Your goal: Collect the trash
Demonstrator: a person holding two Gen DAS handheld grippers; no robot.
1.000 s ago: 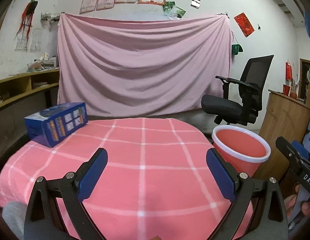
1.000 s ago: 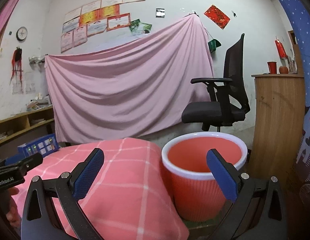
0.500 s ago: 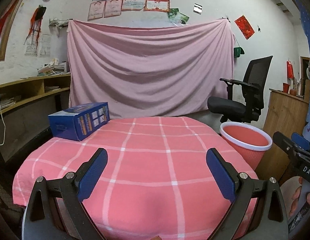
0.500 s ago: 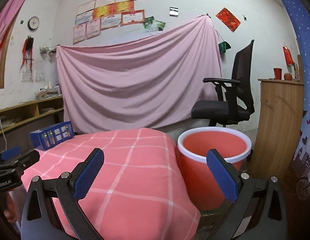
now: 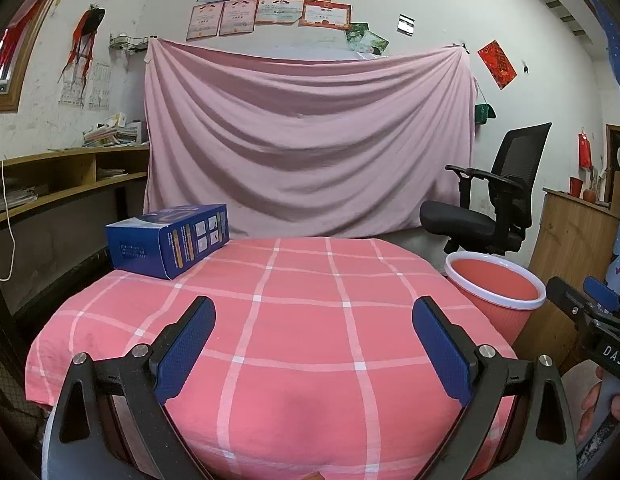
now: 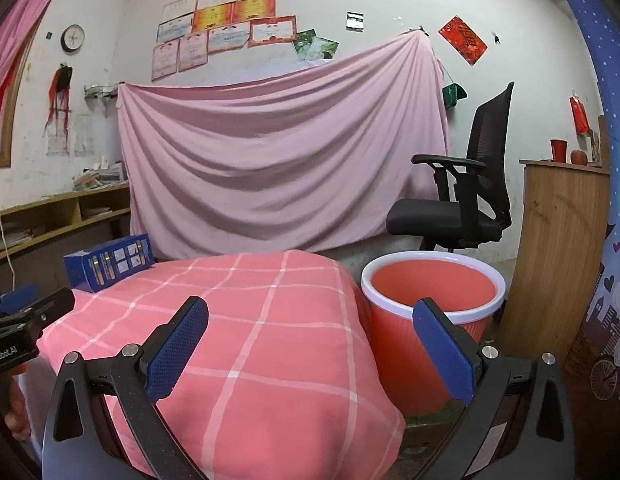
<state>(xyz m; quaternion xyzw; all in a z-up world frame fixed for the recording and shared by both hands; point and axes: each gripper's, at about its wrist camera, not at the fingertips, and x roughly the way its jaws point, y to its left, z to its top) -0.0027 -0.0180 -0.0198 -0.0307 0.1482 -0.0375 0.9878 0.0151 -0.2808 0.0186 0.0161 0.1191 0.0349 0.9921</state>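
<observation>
Above the near edge of the checked table [image 5: 293, 320], I hold my left gripper [image 5: 313, 336] and right gripper [image 6: 310, 338] spread wide and empty, ready for the blue box [image 5: 169, 242] at the far-left corner, destined, I judge, for the red bin [image 6: 432, 312] alongside.

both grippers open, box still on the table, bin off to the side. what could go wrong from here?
1. The blue box sits at the far left edge of the pink checked tablecloth; a nudge from the left gripper could push it off.
2. The red bin stands below the table's right edge, across from the box; a long carry, so a weak grip may drop it short.
3. The loose cloth could snag a finger.
</observation>
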